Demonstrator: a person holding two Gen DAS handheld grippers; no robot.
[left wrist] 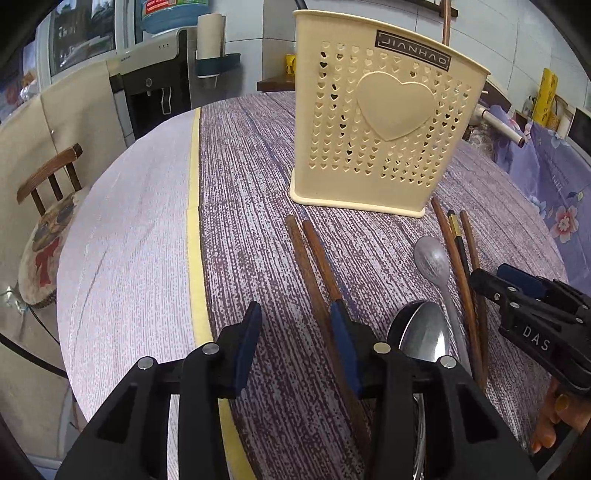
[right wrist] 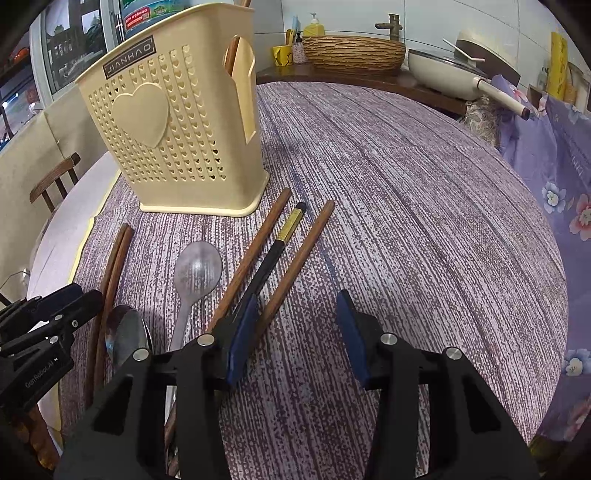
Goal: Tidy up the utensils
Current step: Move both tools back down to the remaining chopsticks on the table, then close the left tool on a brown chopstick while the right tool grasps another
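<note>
- Both pairs of fingers are held part-way apart, clamped on nothing: the left gripper point(left wrist: 295, 325) straddles two brown chopsticks point(left wrist: 314, 266), while the right gripper point(right wrist: 295, 314) hangs over the black chopstick point(right wrist: 280, 240).
- Utensils lie on the surface just in front of the cream holder point(left wrist: 373, 122).
- Chopsticks are judged light, stiff and prone to rolling; mid-shaft is the suggested hold.
- Both spoons, grey point(left wrist: 432, 262) and steel point(left wrist: 424, 332), look slippery; handles are preferred.

A round table point(right wrist: 424, 192) is covered by a purple-and-white streaked cloth. A wooden chair point(left wrist: 50, 177) with a cushioned seat is set at its left side. A water dispenser point(left wrist: 155, 85) is placed against the tiled wall, beside a window point(left wrist: 79, 33). A woven basket point(right wrist: 352, 51) and a tap point(right wrist: 393, 26) are seen on a far counter.
</note>
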